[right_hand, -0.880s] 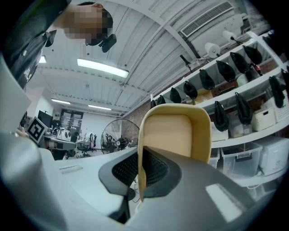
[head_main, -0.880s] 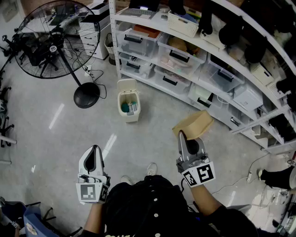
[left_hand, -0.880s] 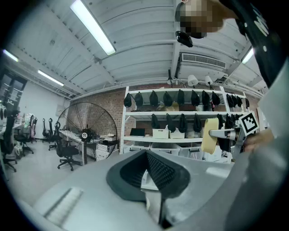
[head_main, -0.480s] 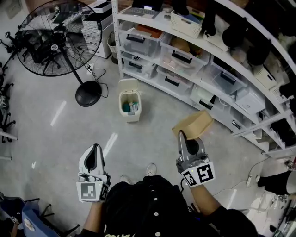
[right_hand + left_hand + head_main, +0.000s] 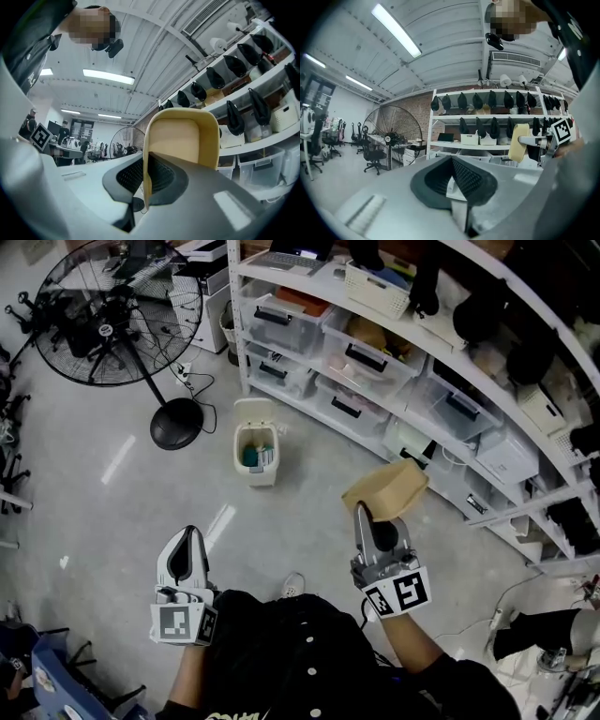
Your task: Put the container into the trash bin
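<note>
A tan, shallow container (image 5: 386, 487) is pinched by its rim in my right gripper (image 5: 364, 514), held level above the floor at the right of the head view. In the right gripper view the container (image 5: 183, 140) stands upright between the shut jaws of that gripper (image 5: 146, 176). A small white trash bin (image 5: 255, 454) stands on the floor ahead and to the left, its lid up and some rubbish inside. My left gripper (image 5: 191, 534) hangs at the lower left, shut and with nothing in it (image 5: 454, 177). The left gripper view also catches the container (image 5: 518, 143).
A pedestal fan (image 5: 103, 320) with a round black base (image 5: 176, 424) stands at the far left. A white shelf rack (image 5: 375, 362) with clear storage boxes runs along the right, just behind the bin. My shoe (image 5: 292, 585) shows below. Grey floor lies between me and the bin.
The head view has drifted a little, so the bin and fan sit slightly further left. Both grippers keep their pose, and the container stays in the right one.
</note>
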`<state>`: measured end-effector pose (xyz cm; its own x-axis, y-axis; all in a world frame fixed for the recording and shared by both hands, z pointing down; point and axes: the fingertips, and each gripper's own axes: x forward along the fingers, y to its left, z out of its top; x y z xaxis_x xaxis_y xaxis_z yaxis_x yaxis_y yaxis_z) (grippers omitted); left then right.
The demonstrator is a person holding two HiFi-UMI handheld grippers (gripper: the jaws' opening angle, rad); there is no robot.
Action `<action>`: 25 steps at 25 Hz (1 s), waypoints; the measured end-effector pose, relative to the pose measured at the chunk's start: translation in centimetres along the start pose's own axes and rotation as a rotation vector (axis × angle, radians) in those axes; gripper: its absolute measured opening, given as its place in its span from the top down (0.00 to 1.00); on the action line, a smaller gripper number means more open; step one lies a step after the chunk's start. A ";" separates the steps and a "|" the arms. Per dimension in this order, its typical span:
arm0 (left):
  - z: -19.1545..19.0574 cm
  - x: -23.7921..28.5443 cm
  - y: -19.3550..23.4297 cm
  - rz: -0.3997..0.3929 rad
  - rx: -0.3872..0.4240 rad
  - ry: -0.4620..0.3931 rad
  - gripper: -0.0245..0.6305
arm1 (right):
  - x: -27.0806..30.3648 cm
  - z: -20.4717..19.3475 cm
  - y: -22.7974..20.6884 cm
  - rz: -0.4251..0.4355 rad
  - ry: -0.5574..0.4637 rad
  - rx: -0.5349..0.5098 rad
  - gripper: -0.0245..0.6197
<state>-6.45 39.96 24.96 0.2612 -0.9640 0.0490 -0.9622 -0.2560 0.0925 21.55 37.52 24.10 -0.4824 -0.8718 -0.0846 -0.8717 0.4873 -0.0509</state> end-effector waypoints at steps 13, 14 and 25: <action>-0.8 1.5 0.6 0.050 -0.002 0.009 0.96 | 2.0 -1.2 -1.4 0.031 0.036 0.001 0.93; -0.8 1.8 0.7 0.048 -0.007 0.001 0.96 | 2.3 -1.3 -1.4 0.030 0.034 0.000 0.93; -0.4 5.9 3.8 0.015 0.038 0.018 0.96 | 6.6 -0.5 -2.1 0.006 0.011 -0.009 0.93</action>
<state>-8.51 33.30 25.97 0.2477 -0.9664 0.0681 -0.9682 -0.2443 0.0541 20.12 30.69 24.19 -0.4882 -0.8696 -0.0735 -0.8697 0.4918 -0.0411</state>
